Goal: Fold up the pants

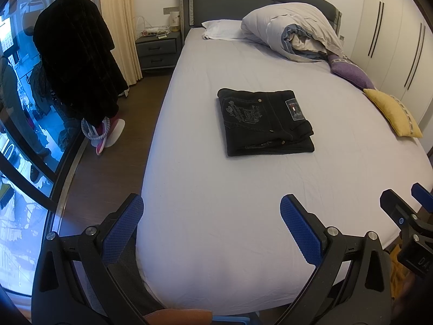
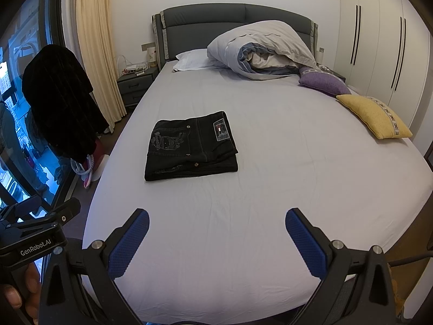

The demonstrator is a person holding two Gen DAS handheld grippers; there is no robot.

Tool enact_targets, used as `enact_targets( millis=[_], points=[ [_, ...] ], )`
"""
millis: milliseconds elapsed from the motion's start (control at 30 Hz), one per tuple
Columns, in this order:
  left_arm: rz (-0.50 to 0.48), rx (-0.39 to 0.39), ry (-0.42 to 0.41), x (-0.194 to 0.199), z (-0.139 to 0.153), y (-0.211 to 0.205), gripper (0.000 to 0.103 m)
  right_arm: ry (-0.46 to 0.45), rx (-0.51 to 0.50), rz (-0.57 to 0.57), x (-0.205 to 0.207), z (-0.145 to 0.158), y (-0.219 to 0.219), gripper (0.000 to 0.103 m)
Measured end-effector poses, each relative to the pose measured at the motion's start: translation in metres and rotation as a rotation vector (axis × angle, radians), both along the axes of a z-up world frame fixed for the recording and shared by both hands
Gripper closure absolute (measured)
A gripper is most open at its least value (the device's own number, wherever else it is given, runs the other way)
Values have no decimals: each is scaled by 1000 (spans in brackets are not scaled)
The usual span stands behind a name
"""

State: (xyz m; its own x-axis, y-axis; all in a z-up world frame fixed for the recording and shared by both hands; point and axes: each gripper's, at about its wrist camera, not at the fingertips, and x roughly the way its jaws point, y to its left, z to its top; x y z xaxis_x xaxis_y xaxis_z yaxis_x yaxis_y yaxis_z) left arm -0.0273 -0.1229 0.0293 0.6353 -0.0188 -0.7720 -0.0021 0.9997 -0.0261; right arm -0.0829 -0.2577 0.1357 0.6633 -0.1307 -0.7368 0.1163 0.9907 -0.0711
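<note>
**A:** How far along are you with the folding?

**B:** As I judge it, nearly finished. The black denim pants (image 1: pixel 266 123) lie in a compact rectangular stack on the pale lilac bed sheet (image 1: pixel 216 203), back pocket embroidery and waistband patch facing up. From my left gripper (image 1: pixel 212 226) they sit at about one o'clock, well apart from the fingertips; from my right gripper (image 2: pixel 217 239) they sit at about eleven o'clock, also well apart. Both of my grippers are spread wide and carry nothing, hanging over the foot of the bed.

**A:** Anything left to do?

**B:** Perhaps a little squaring up. The lower layers stick out slightly past the top one along the near edge, so the stack isn't perfectly flush. That's my reading, not a certainty.

**A:** What can't you make out?

**B:** Going left to right: the dark fuzzy garment (image 1: pixel 78 62) hanging by the window at nine o'clock hides whatever holds it up, and the things beneath it are a jumble I can't identify. How many layers the pants have inside is hidden. The rumpled grey-white duvet (image 1: pixel 295 32) at the headboard covers part of the purple cushion (image 1: pixel 351 71), beside the mustard-yellow cushion (image 1: pixel 392 112). My right gripper shows only as a cut-off edge in the left view.
</note>
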Motion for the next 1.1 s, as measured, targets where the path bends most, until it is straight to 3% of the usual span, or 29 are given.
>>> enact_targets(
  millis=[1100],
  points=[
    [-4, -3, 7, 1, -5, -6, 0, 12, 8, 2, -10, -7, 0, 0]
  ],
)
